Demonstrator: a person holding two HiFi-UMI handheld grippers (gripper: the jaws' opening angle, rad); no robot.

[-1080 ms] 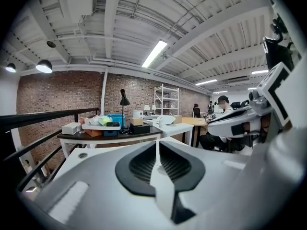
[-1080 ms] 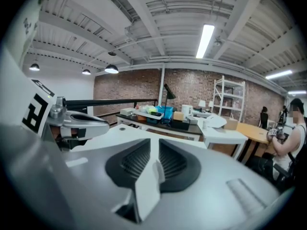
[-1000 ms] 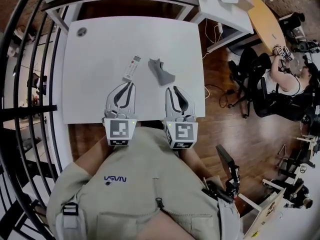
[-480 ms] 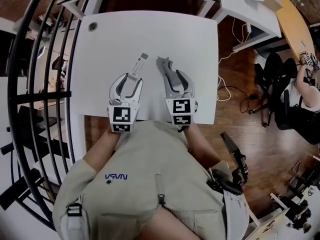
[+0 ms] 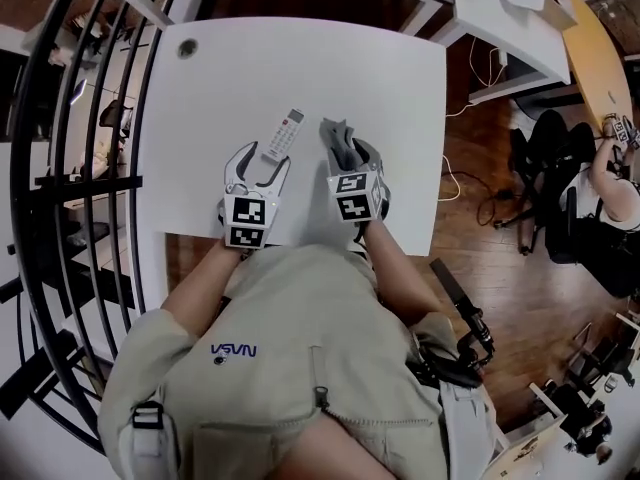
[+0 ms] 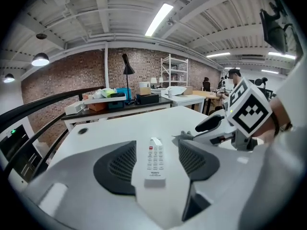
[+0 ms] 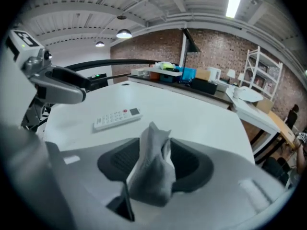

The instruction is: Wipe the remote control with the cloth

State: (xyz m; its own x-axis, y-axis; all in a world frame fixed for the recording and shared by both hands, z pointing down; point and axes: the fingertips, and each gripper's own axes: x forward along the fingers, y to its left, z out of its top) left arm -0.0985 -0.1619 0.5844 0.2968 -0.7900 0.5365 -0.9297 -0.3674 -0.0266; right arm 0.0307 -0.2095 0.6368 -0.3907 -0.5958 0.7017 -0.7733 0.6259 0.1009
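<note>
A white remote control [image 5: 283, 135] lies on the white table [image 5: 200, 98], with a bunched grey cloth [image 5: 338, 140] just to its right. My left gripper [image 5: 260, 160] is low over the table and its jaws are opening. The remote's [image 6: 154, 159] near end lies between them, clear of both pads [image 6: 117, 166]. My right gripper [image 5: 352, 158] is also opening. The cloth [image 7: 153, 169] stands upright between its jaws, and dark pad shows on each side of it. The remote [image 7: 116, 119] and the left gripper [image 7: 53, 87] also show in the right gripper view.
The table's front edge runs just under my hands. A black railing [image 5: 60, 168] curves along the left. A cluttered desk [image 6: 120, 99] stands behind the table. At the far right a person [image 5: 610, 183] sits on an office chair over a wooden floor.
Both grippers have moved forward and down to the table with their jaws spreading. The left now straddles the remote's near end and the right has come round the cloth.
</note>
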